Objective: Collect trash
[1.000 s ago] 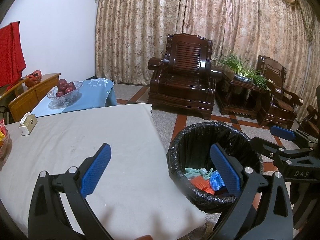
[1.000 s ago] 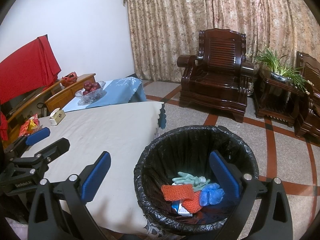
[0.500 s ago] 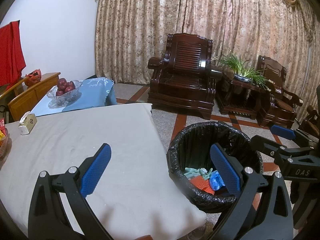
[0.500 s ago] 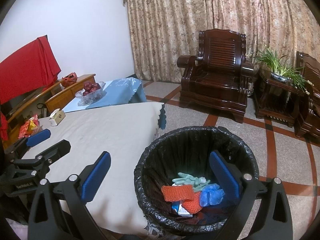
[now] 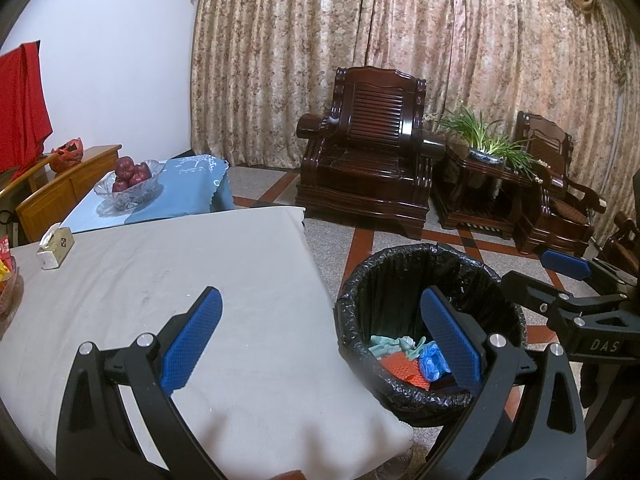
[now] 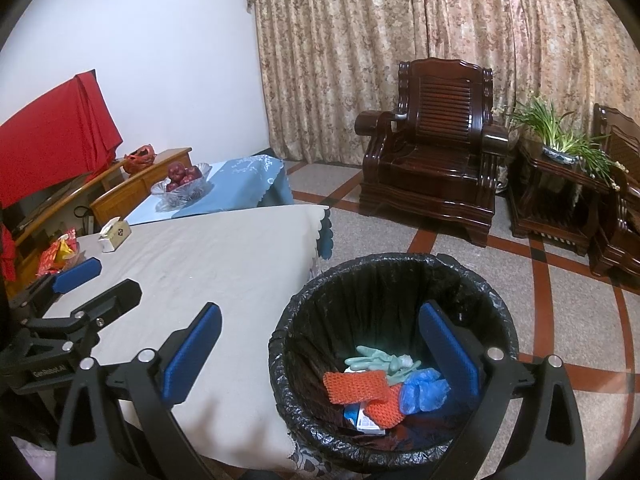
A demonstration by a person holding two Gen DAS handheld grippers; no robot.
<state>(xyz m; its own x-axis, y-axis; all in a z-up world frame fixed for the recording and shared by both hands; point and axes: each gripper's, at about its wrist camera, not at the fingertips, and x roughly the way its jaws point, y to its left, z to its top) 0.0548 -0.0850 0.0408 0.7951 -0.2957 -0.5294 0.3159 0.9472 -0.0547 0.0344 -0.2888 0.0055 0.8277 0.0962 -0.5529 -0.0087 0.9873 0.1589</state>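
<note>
A round bin lined with a black bag [image 6: 400, 264] [image 5: 432, 252] stands on the floor at the table's right corner. Inside lie orange foam netting [image 6: 356, 386], pale green gloves [image 6: 378, 360], a blue crumpled piece [image 6: 424, 390] and a small carton [image 6: 366, 422]. My right gripper [image 6: 320, 356] hangs open over the bin's near rim with nothing between its blue pads. My left gripper [image 5: 320, 340] is open and empty above the table's front right corner; in the right wrist view it shows at the left [image 6: 76, 276].
The table [image 5: 160, 272] carries a beige cloth, a tissue box [image 5: 56, 246] and red snack packets [image 6: 60, 252] at the far left. A bowl of red apples [image 5: 130, 184] sits on a blue-covered low table. Dark wooden armchairs [image 5: 372, 164] and a plant stand [image 5: 480, 184] line the curtain.
Both grippers have barely shifted; the views sit almost the same as a second ago. The trash in the bin lies as before.
</note>
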